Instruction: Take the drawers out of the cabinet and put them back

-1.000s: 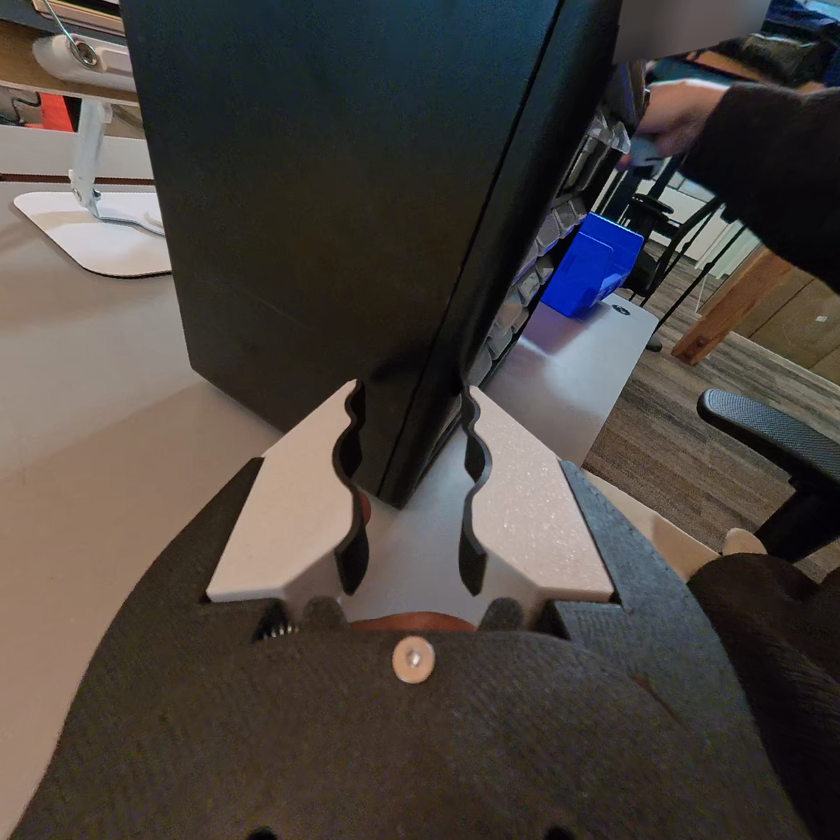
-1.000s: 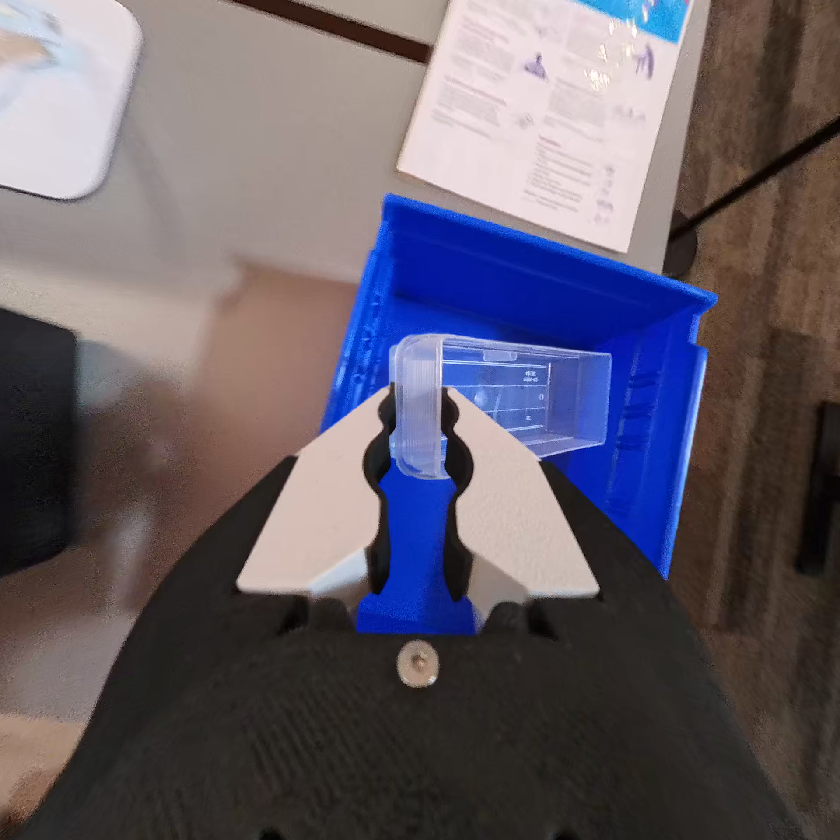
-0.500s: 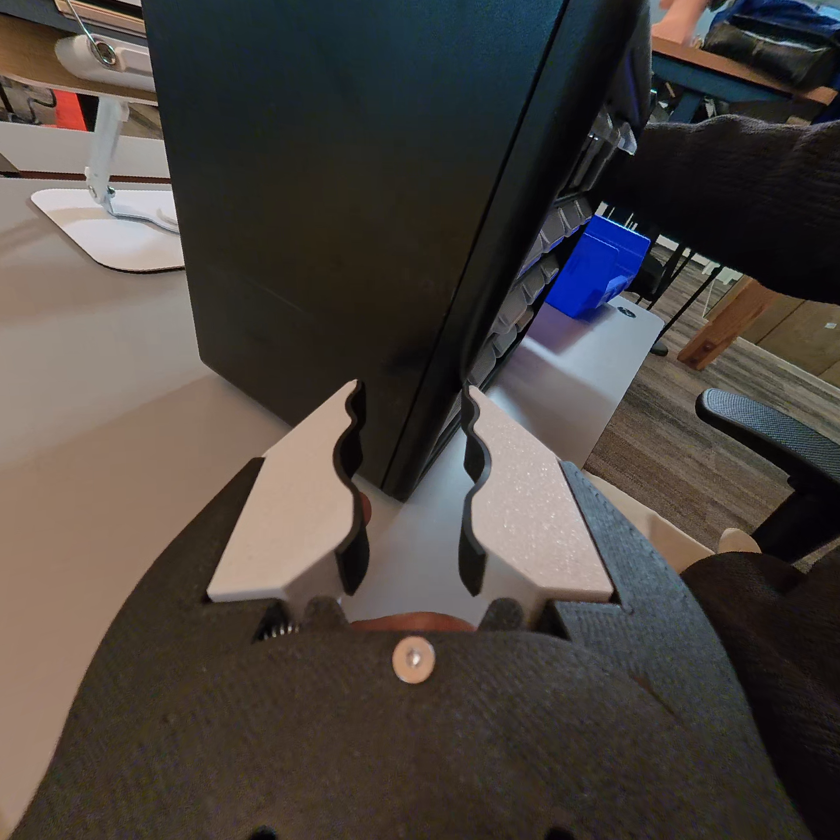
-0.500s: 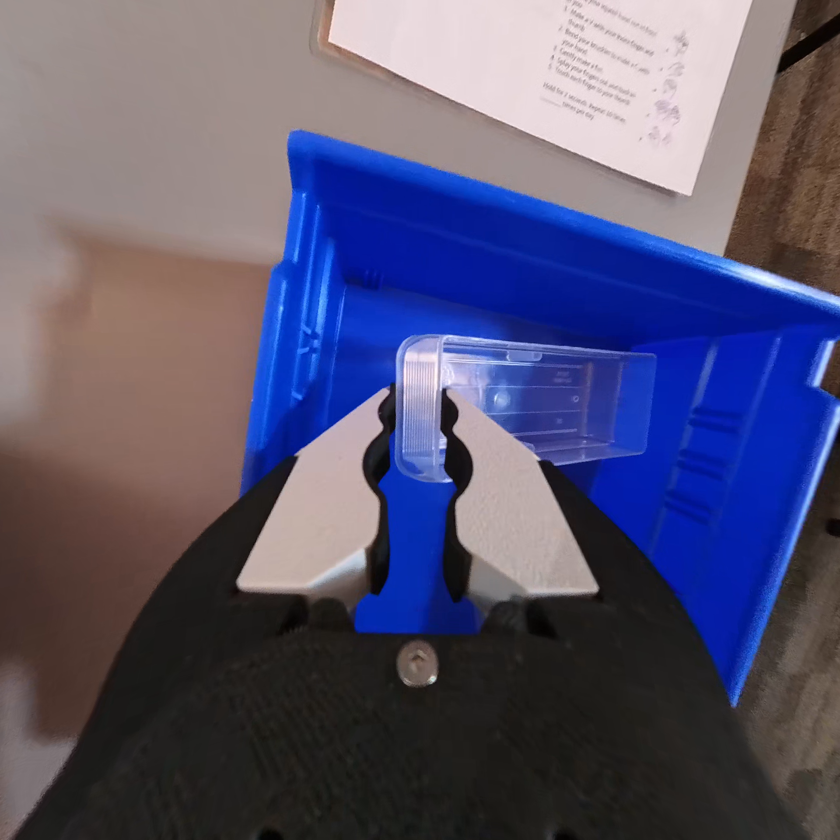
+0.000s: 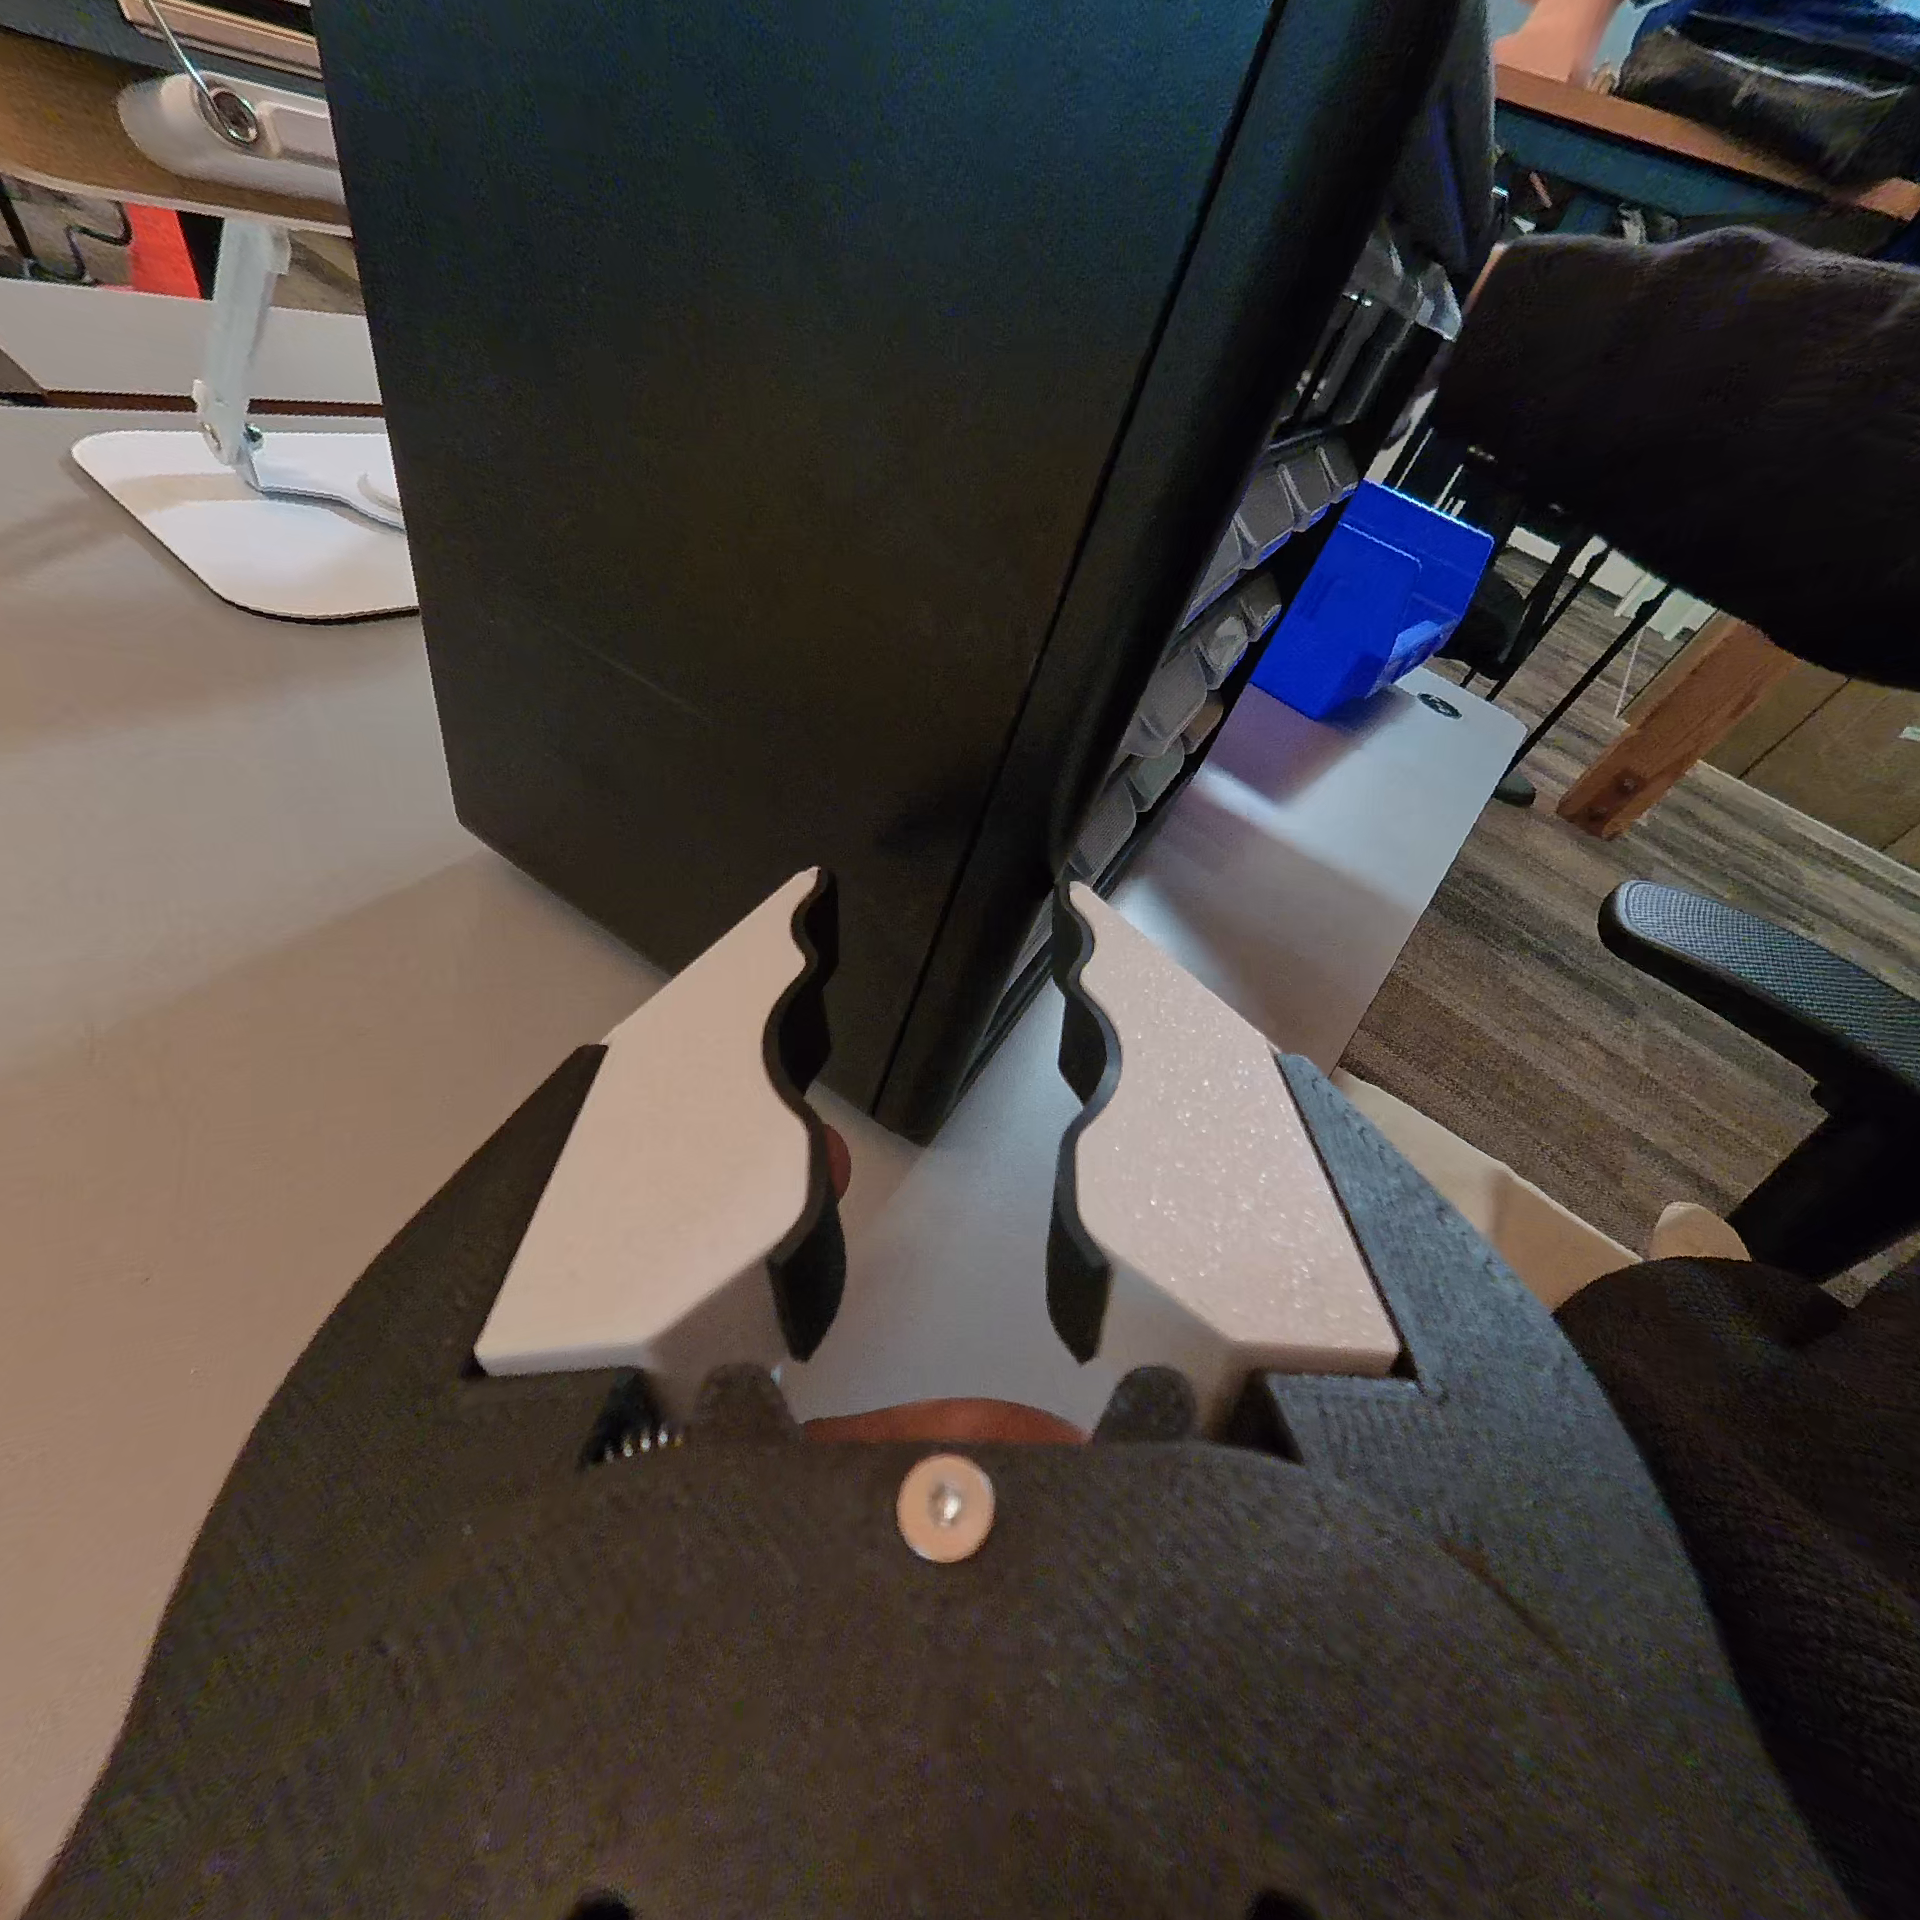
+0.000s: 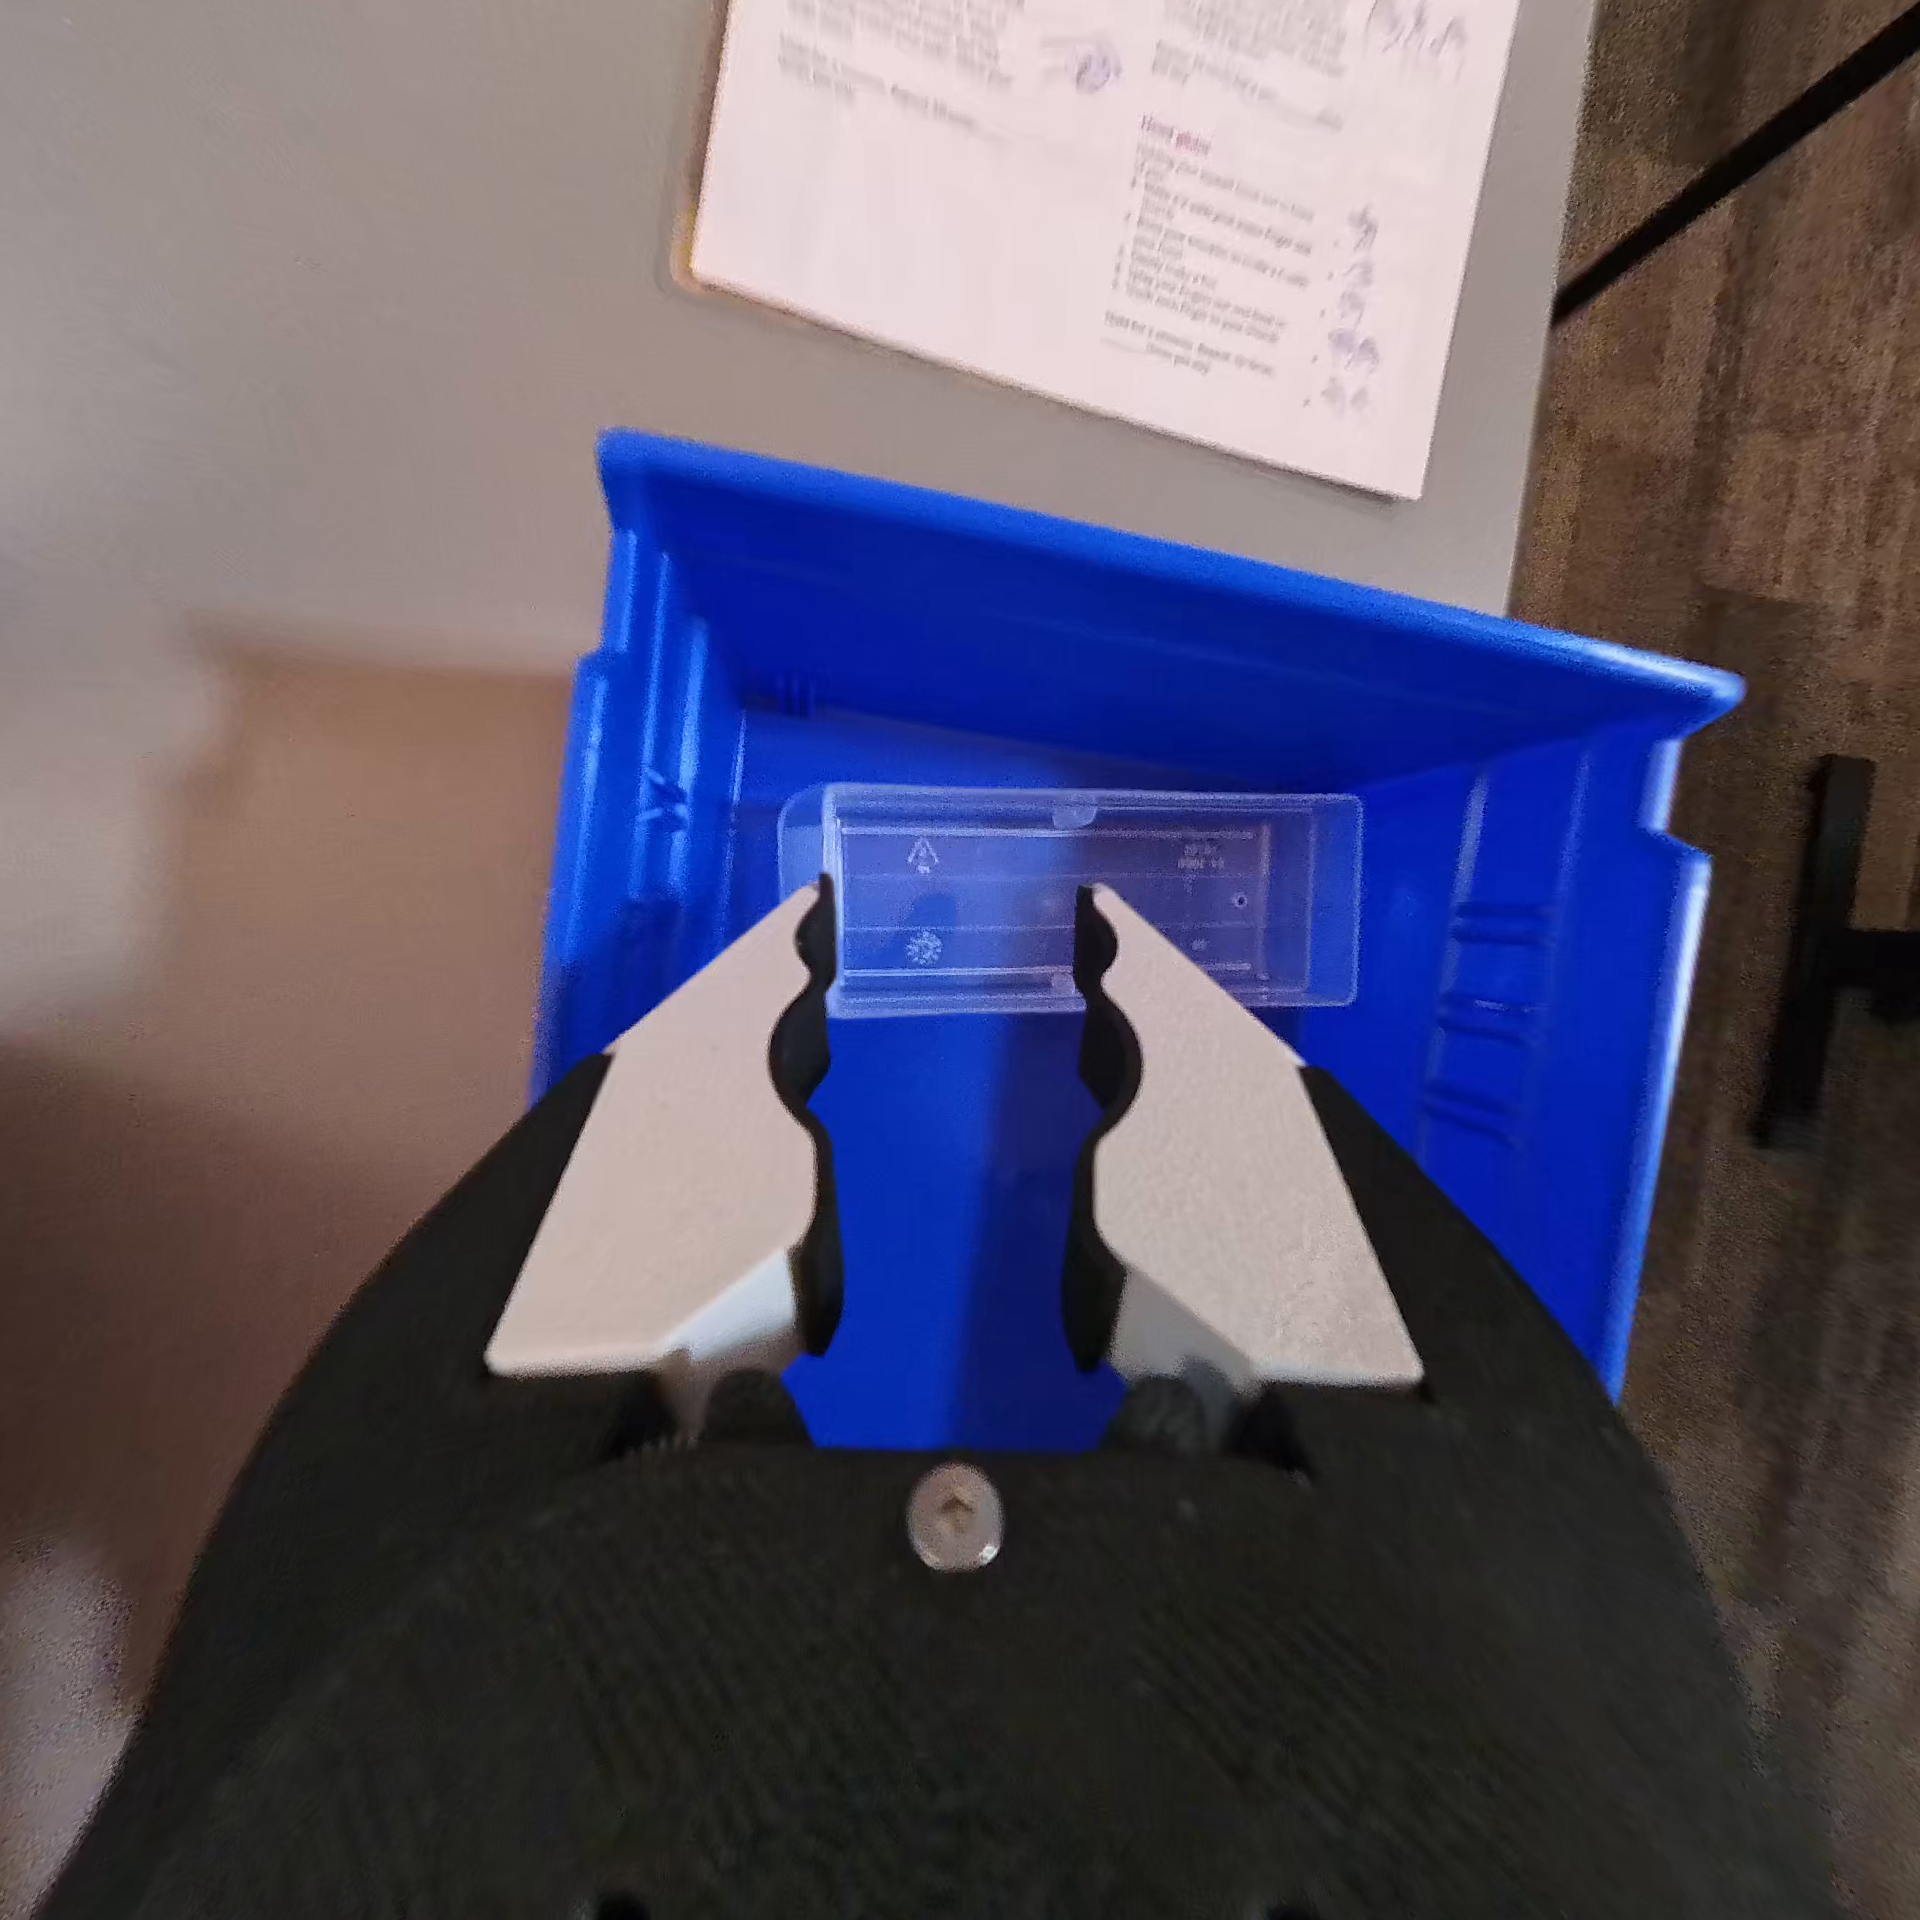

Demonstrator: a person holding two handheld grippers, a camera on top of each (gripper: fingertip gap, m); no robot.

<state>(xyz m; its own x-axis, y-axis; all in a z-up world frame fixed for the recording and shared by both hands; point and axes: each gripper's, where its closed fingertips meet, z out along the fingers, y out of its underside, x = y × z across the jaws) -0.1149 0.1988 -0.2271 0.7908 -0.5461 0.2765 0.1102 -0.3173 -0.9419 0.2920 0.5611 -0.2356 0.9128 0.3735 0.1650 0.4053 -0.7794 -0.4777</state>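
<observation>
Right tongs [image 6: 951,914] now spread, one clear drawer [image 6: 1091,914] released into one blue bin [image 6: 1143,644], left tongs [image 5: 940,904] apart astride black cabinet [image 5: 779,416] corner

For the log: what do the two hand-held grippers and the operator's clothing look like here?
Both match: the left hand-held gripper and right hand-held gripper have a textured black body, a silver screw at its centre, and two pale grey wedge-shaped fingers lined with wavy black pads. The person wears a dark sleeve.

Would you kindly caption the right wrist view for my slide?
Open right tool above a clear drawer lying in the blue bin.
</observation>
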